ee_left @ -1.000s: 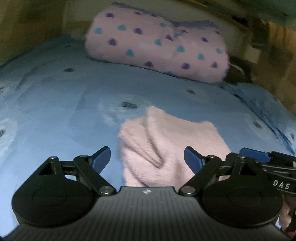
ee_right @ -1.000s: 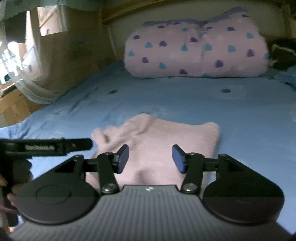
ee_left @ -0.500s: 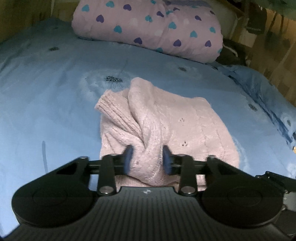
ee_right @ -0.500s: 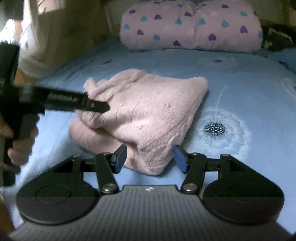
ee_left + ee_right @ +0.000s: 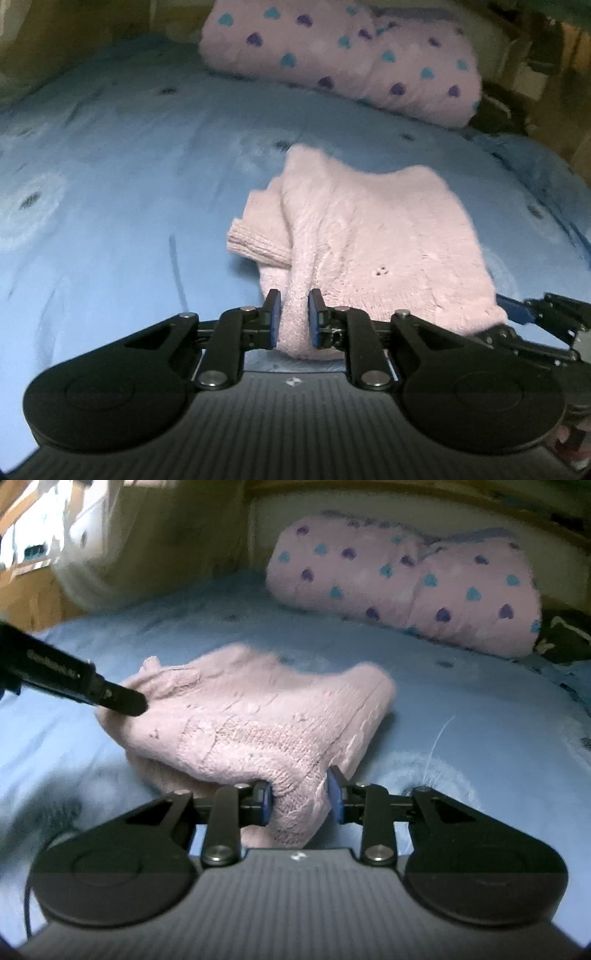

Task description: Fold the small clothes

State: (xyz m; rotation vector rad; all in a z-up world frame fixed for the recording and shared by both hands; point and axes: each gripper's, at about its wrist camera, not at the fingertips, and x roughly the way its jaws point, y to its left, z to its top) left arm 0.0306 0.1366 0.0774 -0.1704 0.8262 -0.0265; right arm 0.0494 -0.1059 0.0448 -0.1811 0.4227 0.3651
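**Both grippers pinch near edge of pink knit**

While the pink knit garment lies bunched on the blue bed, both grippers take its near edge, prob. to lift and spread it before a fold. Left gripper: fingers have just been closing and now pinch a raised ridge of knit between the blue pads. Right gripper: fingers have also just been closing, now clamped on the near right corner, cloth bulging between them. Two spaced grips keep the edge taut, I judge. Rest of garment extends ahead of fingers, twd the heart-print blanket at the head of the bed.
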